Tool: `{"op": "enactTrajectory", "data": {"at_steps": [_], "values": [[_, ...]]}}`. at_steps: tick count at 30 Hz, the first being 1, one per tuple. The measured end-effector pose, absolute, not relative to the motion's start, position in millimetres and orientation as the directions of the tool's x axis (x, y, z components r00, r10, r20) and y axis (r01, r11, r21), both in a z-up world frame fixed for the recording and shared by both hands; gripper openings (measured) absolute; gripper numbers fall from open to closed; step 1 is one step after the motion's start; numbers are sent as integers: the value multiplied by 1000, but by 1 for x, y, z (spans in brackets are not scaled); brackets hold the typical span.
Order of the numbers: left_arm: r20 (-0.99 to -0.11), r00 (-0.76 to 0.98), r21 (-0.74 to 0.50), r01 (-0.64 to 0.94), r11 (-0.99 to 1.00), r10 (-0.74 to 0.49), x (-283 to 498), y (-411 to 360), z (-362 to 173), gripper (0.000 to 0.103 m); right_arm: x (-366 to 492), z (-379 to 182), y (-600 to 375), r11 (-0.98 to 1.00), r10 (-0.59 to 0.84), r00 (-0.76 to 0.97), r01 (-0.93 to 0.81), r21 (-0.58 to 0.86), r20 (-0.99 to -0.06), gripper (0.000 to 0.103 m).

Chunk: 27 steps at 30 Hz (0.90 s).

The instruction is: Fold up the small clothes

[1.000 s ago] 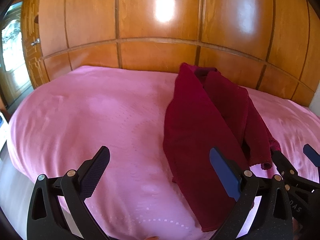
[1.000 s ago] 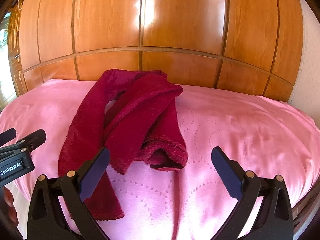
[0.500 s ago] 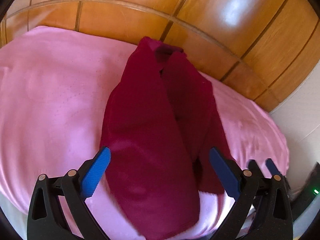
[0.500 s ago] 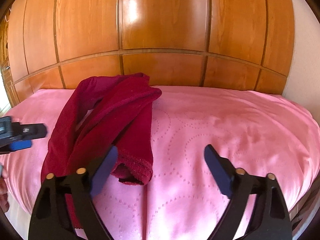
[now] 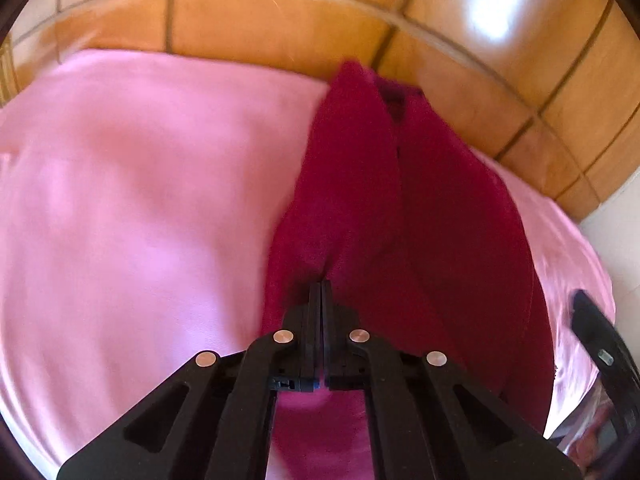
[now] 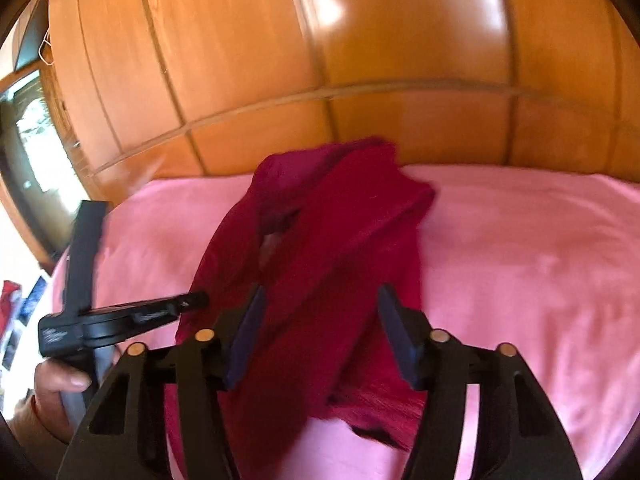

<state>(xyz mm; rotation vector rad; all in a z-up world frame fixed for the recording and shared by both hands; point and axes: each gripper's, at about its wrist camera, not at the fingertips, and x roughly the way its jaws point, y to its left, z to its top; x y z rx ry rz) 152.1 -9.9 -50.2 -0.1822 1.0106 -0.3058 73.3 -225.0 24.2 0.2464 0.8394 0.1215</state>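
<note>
Only one dark red garment point(image 5: 420, 216) lies bunched lengthwise on the pink bed cover point(image 5: 132, 184), with broad bare cover on either side and the wooden panelled wall point(image 6: 360, 60) close behind its far end. Left gripper point(image 5: 321, 292) has its jaws pinched together on the garment's near edge. Right gripper point(image 6: 320, 328) is spread wide, straddling the cloth without gripping.
</note>
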Motion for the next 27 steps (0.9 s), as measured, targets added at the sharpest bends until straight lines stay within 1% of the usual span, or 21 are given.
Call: {"op": "enactTrajectory", "data": {"at_steps": [2, 4, 6, 7, 8, 10, 11, 14, 16, 18, 19, 22, 23, 24, 25, 26, 27], "values": [[-788, 531, -280, 145, 949, -314, 154, 10, -42, 0, 95, 12, -220, 953, 254, 607, -26, 301, -753, 46], [-774, 578, -251, 97, 963, -260, 160, 40, -32, 0, 109, 5, -213, 952, 267, 590, -41, 302, -762, 41], [-768, 598, -257, 40, 966, -229, 169, 67, -28, 0, 126, -6, -206, 950, 287, 543, -56, 308, -789, 37], [-767, 605, -263, 8, 965, -215, 175, 82, -26, 0, 131, -8, -204, 949, 293, 527, -59, 310, -798, 32], [-765, 612, -264, -16, 965, -199, 180, 94, -23, 0, 135, -11, -200, 950, 298, 512, -73, 305, -806, 23], [-754, 651, -191, -83, 978, -92, 190, 119, -14, 0, 138, -10, -195, 954, 295, 504, -106, 281, -812, 11], [-744, 668, -133, -134, 982, -10, 198, 134, -8, 0, 138, -9, -196, 954, 296, 506, -119, 274, -810, 8], [-752, 655, -121, -243, 962, 71, 210, 163, -4, 0, 135, 6, -211, 950, 308, 545, -129, 285, -780, 6], [-737, 675, -182, -248, 951, 35, 206, 177, 4, 0, 130, 22, -226, 951, 298, 584, -116, 286, -756, 6], [-717, 697, -231, -219, 948, -13, 197, 178, 8, 0, 127, 43, -250, 964, 249, 635, -89, 251, -732, 6], [-709, 703, -255, -192, 948, -49, 193, 173, 9, 0, 124, 53, -264, 973, 211, 655, -69, 221, -726, 6], [-701, 693, -306, -80, 949, -168, 182, 139, 1, 0, 130, 70, -312, 996, 33, 695, 33, 77, -719, 6], [-698, 685, -324, -45, 945, -207, 179, 129, -1, 2, 137, 72, -332, 995, -86, 697, 92, -30, -712, 6], [-689, 671, -363, 11, 932, -276, 173, 113, -4, 7, 142, 72, -343, 986, -165, 694, 126, -107, -701, 6], [-677, 656, -397, 56, 916, -334, 167, 101, -5, 21, 150, 69, -356, 969, -247, 681, 165, -184, -690, 6], [-660, 642, -432, 98, 896, -389, 160, 86, -6, 41, 163, 63, -374, 946, -324, 656, 207, -250, -682, 6], [-650, 638, -451, 116, 885, -414, 159, 74, -7, 53, 179, 55, -393, 914, -405, 621, 248, -322, -671, 6]]}}
